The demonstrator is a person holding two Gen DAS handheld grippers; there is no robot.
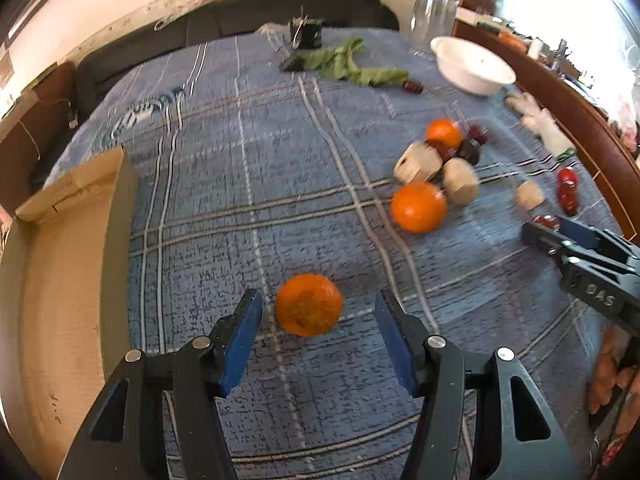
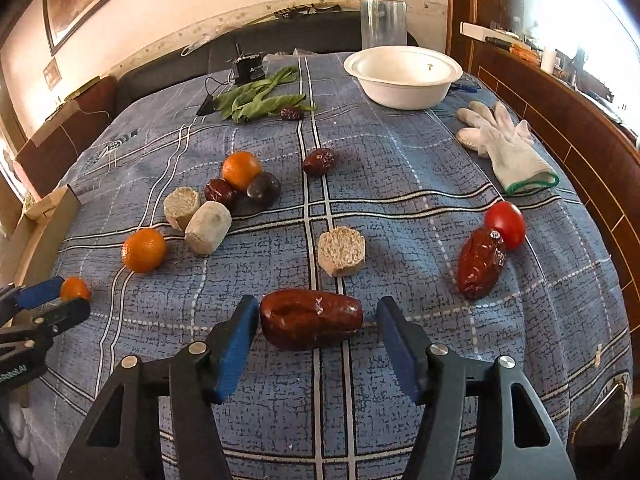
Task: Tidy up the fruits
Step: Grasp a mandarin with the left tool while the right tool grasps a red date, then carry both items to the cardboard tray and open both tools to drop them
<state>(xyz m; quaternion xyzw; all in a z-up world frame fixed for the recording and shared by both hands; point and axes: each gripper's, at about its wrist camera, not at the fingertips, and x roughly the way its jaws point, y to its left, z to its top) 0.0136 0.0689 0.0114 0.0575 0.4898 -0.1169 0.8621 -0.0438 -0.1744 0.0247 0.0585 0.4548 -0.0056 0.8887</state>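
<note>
- The left gripper [image 1: 318, 320] hangs over the worktop [image 1: 240, 200], which is covered by a blue plaid cloth, with its blue-padded fingers [image 1: 240, 332] spread to either side of a small orange [image 1: 309, 304]; gaps show on both sides, so the pads are not pressing it.
- That orange lies on the cloth toward the near edge, not far from the cardboard box [image 1: 60, 260] at the left edge.
- The right gripper [image 2: 318, 324] brackets a large red date [image 2: 311, 319] near the near edge; the left pad sits just beside the fruit, the right pad stands clear, and no squeeze is visible.
- A second red date [image 2: 480, 262] touches a red tomato [image 2: 506, 224] toward the right edge.
- Mid-worktop, two more oranges [image 2: 144, 250] lie near pale cut cylinders [image 2: 208, 227] and dark dates [image 2: 219, 194].
- A white bowl [image 2: 404, 76], green leaves [image 2: 260, 100] and a white glove [image 2: 504, 142] sit toward the far edge and far right corner.
</note>
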